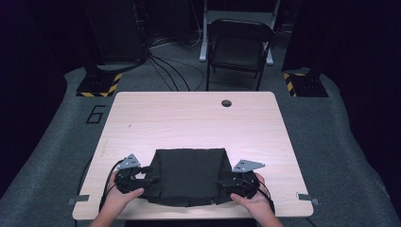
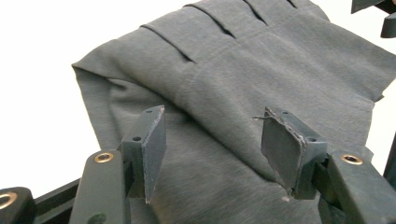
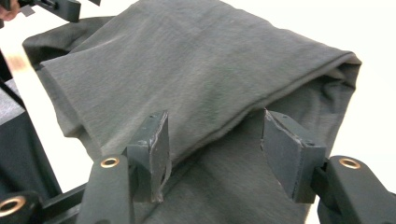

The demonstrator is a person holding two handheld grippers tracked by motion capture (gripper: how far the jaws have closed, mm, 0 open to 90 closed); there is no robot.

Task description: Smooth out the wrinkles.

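A dark grey folded cloth (image 1: 189,176) lies near the front edge of the light wooden table (image 1: 189,118). My left gripper (image 1: 142,178) sits at the cloth's left side, held by a hand. In the left gripper view it (image 2: 212,144) is open, jaws wide apart over the pleated cloth (image 2: 243,74), nothing pinched. My right gripper (image 1: 227,183) rests at the cloth's right side. In the right gripper view it (image 3: 215,144) is open, its jaws straddling a folded edge of the cloth (image 3: 196,79).
A round cable hole (image 1: 226,103) is near the table's far edge. A black folding chair (image 1: 239,47) stands behind the table, with cables on the grey floor. Yellow-black striped stand bases (image 1: 99,84) flank the far corners.
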